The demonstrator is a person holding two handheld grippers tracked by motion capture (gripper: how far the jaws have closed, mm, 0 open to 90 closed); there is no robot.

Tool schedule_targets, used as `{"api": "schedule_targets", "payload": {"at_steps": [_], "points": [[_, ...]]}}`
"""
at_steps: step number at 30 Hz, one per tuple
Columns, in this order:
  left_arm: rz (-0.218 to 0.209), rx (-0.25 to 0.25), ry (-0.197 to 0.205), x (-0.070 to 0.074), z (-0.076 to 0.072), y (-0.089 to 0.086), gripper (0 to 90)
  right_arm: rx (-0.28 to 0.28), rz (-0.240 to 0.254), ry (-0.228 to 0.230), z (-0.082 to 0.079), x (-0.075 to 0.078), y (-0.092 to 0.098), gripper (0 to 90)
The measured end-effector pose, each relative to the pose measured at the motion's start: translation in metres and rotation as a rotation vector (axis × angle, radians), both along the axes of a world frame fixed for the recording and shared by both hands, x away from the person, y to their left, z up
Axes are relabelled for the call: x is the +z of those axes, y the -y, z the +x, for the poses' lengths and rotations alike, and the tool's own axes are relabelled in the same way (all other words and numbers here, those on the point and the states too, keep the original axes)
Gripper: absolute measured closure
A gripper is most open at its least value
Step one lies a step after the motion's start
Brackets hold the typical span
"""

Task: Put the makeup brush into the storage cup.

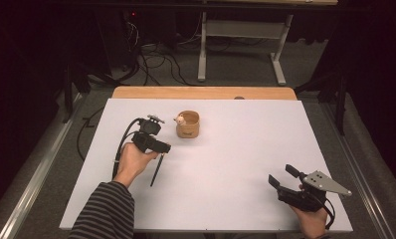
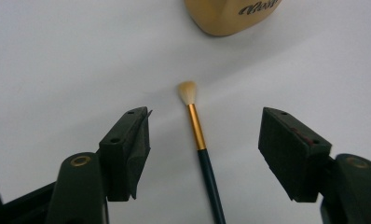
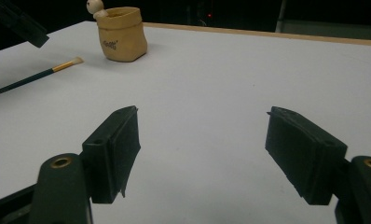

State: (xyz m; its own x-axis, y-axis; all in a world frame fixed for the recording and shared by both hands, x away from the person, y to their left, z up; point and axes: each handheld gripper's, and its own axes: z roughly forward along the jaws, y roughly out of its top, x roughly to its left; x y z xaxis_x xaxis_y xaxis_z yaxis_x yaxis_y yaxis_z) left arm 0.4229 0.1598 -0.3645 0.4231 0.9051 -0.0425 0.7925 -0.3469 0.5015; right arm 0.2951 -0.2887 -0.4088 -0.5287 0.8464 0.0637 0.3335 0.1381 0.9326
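Note:
A paintbrush [image 2: 202, 140] with a dark green handle, gold ferrule and pale bristles lies on the white sheet [image 1: 236, 149]. My left gripper [image 2: 204, 116] hovers above it, open, one jaw on each side of the ferrule and neither pad touching it. From above, the brush handle [image 1: 156, 172] sticks out below the left gripper [image 1: 158, 148]. Just beyond the bristles stands a tan bag-shaped pot [image 1: 188, 124] with a small round-headed figure [image 1: 180, 119] in it. My right gripper [image 1: 280, 174] rests open at the sheet's near right corner, nothing between its jaws [image 3: 203, 112].
The white sheet covers a wooden table whose far edge [image 1: 203, 92] shows. Beyond it, on the floor, are a white desk frame [image 1: 202, 50] and loose cables [image 1: 156, 59]. From the right gripper view the pot [image 3: 122, 33] and brush [image 3: 34, 77] lie far left.

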Motion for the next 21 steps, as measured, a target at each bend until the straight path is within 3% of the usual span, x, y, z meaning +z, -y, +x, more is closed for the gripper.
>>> {"api": "schedule_targets", "payload": {"at_steps": [14,21], "points": [[0.025,-0.008,-0.061,-0.009,0.008,0.003,41.1,0.015,-0.004,0.001,0.000,0.000,-0.001,27.9],[0.065,-0.010,-0.102,-0.016,0.011,0.007,41.7,0.018,-0.004,0.001,0.000,0.000,-0.001,27.9]]}}
